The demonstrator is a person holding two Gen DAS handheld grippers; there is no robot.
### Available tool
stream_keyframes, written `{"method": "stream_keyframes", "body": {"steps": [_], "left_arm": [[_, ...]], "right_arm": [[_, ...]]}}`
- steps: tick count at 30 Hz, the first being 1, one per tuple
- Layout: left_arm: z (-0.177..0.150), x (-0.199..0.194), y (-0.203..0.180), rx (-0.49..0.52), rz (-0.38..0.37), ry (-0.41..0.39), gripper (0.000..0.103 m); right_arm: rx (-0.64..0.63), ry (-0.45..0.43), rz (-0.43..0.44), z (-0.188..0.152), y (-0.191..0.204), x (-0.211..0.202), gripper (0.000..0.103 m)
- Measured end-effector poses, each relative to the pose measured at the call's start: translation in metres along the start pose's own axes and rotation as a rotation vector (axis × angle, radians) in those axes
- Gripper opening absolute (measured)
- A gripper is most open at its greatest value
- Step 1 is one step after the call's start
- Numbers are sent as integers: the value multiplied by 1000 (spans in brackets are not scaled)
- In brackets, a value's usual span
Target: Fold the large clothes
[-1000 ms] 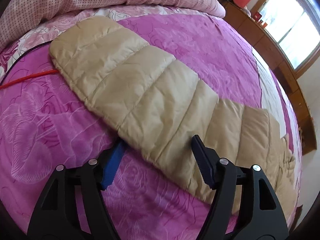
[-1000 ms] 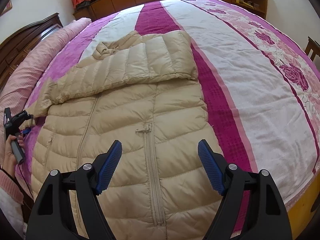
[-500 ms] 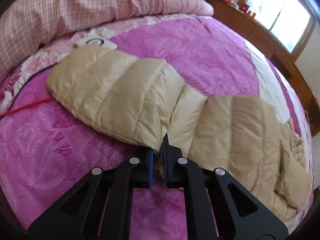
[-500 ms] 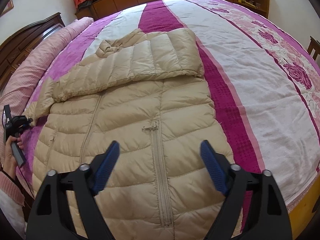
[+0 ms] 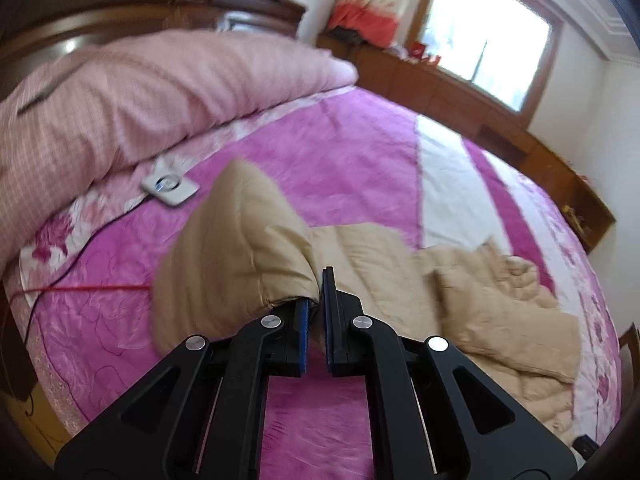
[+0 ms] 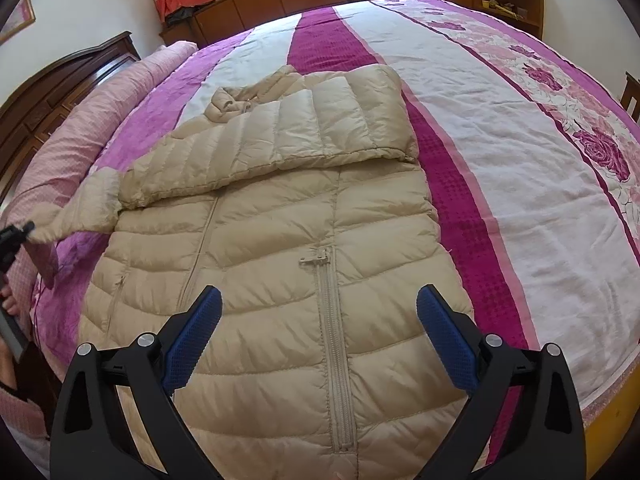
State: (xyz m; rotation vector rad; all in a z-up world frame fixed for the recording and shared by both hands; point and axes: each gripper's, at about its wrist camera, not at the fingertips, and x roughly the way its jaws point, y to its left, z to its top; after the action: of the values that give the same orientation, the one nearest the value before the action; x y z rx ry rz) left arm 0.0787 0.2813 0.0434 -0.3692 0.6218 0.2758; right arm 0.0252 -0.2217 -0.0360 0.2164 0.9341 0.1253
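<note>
Left gripper [image 5: 316, 308] is clenching the sleeve [image 5: 240, 248] of the beige puffer jacket [image 6: 280, 280], bunched ahead of its jaws. Right gripper [image 6: 320, 332] is hanging released over the zipper, jaws just widening, nothing between. That slick fabric could slip mid-fold, I'm guessing.

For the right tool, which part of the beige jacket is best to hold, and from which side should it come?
I would grip the bottom hem of the jacket, beside the zipper, coming down from the near bed edge. The hem lies flat and closest under the open right tool. The left tool already pinches the sleeve.
</note>
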Motion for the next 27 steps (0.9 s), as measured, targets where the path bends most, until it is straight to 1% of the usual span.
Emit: {"method": "stream_keyframes", "body": {"steps": [2,6,11,14,17,22,27], "left_arm": [[2,-11,-17,16,-34,-18,6],[0,-30,-57,51,-130,-45,6],[-9,-37,-102,84,-222,-39,5],[-18,-35,-127,100,-267,-18,5],[-34,-30,-154,118,-314,25,5],[-58,-14,-186,145,-348,86,5],[-87,13,-212,176,-373,186,5]], "right_arm": [[-4,-7,-1,0,0,-2,94],[5,-21,6,0,-3,-8,94],[22,-45,-5,1,-13,-16,94],[42,-57,-11,0,-21,-21,95],[53,-64,-17,0,-27,-22,95],[76,-64,-28,-2,-35,-22,95],[80,-62,-36,-3,-39,-21,94]]}}
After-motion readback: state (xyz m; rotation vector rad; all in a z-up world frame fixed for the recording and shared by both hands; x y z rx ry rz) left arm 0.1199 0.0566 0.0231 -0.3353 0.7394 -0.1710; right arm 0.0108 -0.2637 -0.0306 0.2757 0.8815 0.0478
